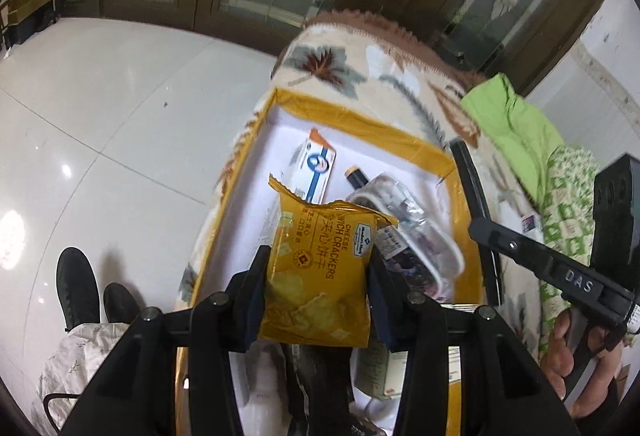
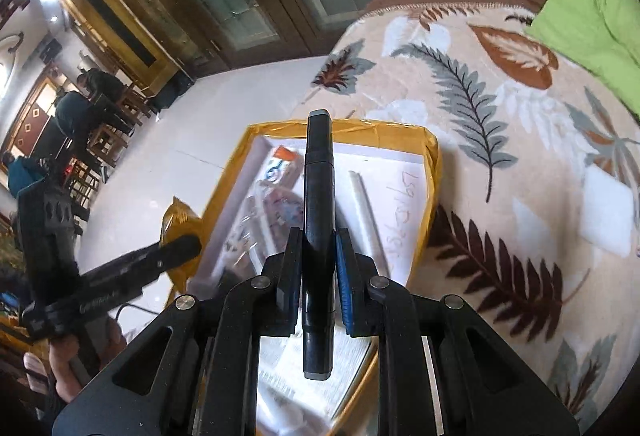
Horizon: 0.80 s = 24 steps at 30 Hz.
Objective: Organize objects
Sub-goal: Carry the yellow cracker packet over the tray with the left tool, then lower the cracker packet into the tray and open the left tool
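Left gripper [image 1: 318, 300]: jaws closed partway onto a yellow foil packet of cheese sandwich crackers [image 1: 318, 276], pinched at both side edges and held above the shallow white box with yellow-taped rim [image 1: 362, 118]. Right gripper [image 2: 318, 268]: jaws clamped tight on a black marker pen with grey end caps [image 2: 318, 204], gripped at its lower barrel, the pen pointing forward along the fingers over the same box.

Box contents, left wrist view: a white and orange carton with a blue emblem [image 1: 316, 164] lying flat towards the far corner; a small dark bottle with tan cap [image 1: 357, 177] beside it; a clear plastic pouch with dark patterned contents [image 1: 408, 232] just right of the packet, partly hidden by it. In the right wrist view a slim grey tube [image 2: 366, 212] lies on the box floor beside handwritten digits; what it is cannot be determined through the blur.

The box rests on a beige leaf-patterned blanket [image 2: 500, 140]. A green cloth [image 2: 596, 24] lies at the blanket's far side, well apart from the box.
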Motion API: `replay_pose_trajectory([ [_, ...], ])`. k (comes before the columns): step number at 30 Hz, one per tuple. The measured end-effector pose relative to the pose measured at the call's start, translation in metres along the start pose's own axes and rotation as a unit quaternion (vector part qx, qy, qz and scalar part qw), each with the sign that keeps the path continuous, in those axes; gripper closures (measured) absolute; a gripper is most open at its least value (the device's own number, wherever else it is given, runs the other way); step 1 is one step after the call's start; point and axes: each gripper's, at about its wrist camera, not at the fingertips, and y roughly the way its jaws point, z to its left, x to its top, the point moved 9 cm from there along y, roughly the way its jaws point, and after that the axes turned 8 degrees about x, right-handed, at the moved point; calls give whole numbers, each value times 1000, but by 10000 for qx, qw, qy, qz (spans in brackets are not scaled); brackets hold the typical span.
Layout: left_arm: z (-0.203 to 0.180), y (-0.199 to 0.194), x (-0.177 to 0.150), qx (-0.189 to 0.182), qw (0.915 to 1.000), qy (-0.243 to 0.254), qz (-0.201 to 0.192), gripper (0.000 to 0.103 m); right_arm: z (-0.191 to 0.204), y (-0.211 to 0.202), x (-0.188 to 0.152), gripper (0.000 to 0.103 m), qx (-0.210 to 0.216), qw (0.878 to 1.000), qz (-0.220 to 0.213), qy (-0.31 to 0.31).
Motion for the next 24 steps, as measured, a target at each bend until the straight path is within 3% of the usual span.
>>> replay_pose_trajectory([
  [7,-6,19,-11,65,9996,153,217,58,-13,27,-4,88,-191,9996,204,-2],
  [17,-6,27,-4,19,9998,39,189,58,-24,44,-3,88,-669,9969,325,-240],
  [24,-8,28,-5,-25,9999,42,134,56,-26,53,-5,88,-766,9959,390,-280],
])
